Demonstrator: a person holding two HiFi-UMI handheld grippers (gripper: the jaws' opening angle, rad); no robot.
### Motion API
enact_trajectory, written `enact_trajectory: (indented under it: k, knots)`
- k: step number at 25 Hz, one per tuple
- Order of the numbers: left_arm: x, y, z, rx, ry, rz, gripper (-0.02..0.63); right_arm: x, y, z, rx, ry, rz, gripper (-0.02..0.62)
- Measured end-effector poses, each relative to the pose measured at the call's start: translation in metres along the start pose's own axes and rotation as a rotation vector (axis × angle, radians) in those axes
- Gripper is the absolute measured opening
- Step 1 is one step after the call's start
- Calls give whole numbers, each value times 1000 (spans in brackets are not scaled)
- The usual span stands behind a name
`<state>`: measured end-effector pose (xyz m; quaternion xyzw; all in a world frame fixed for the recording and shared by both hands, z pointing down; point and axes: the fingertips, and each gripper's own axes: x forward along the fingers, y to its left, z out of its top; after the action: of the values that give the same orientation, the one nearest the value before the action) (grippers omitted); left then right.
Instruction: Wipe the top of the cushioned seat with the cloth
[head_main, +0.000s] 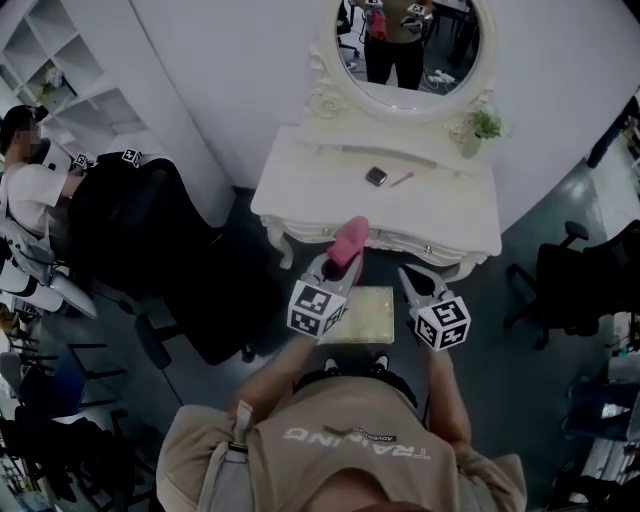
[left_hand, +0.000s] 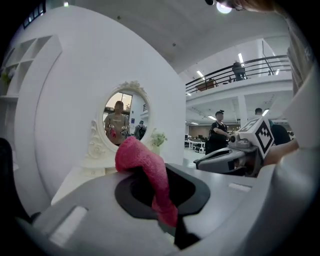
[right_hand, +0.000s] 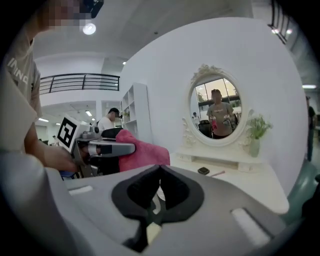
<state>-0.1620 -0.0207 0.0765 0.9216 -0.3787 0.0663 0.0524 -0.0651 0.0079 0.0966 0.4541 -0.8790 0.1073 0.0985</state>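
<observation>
Cloth (head_main: 350, 240) in left tongs (head_main: 345, 262), cushioned seat (head_main: 365, 312) below; right tongs (head_main: 408, 276) empty

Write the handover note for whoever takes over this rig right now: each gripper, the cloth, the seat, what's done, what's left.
Left gripper: shut on the pink cloth, which is held up in the air, clear of the seat.
Right gripper: jaws together, nothing between them, level with the left one.
Cushioned seat: on the floor in front of the white dressing table, below and between the two grippers.
Done: the cloth is in the grip.
Left: bring the cloth down onto the seat top and wipe across it. Whether any of it has been wiped already cannot be told.
</observation>
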Motion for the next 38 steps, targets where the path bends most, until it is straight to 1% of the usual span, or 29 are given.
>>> enact_trajectory:
  k: [2, 7, 9, 12, 15, 18, 24, 29, 32, 35, 38]
  knots:
    - [1, 2, 20, 25, -25, 16, 32, -3, 1, 16, -44, -6, 6, 5]
    - [3, -15, 68, 63, -83, 45, 32, -25, -6, 57, -81, -58, 36, 5]
    - [0, -24, 86, 89, -107, 50, 32, -35, -8, 78, -107, -96, 30, 5]
    - [-3, -32, 104, 110, -129, 60, 32, -52, -12, 108, -121, -183, 11, 5]
    - [-8, -38, 113, 117, -150, 86, 32, -65, -15, 124, -145, -236, -18, 5]
    - [-17, -42, 115, 126, -152, 117, 32, -72, -11, 122, -167, -245, -25, 5]
    - [-31, -43, 102, 115, -145, 169, 33, -74, -7, 104, -135, -238, 3, 5]
    - [-50, -40, 90, 109, -173, 213, 32, -74, 3, 88, -135, -236, 12, 5]
    - [-59, -41, 82, 107, -167, 224, 32, -73, 8, 83, -136, -224, 29, 5]
    - [-68, -45, 78, 107, -180, 228, 32, -74, 17, 80, -143, -214, 44, 5]
    - [-74, -47, 76, 106, -187, 236, 32, -75, 26, 77, -169, -203, 56, 5]
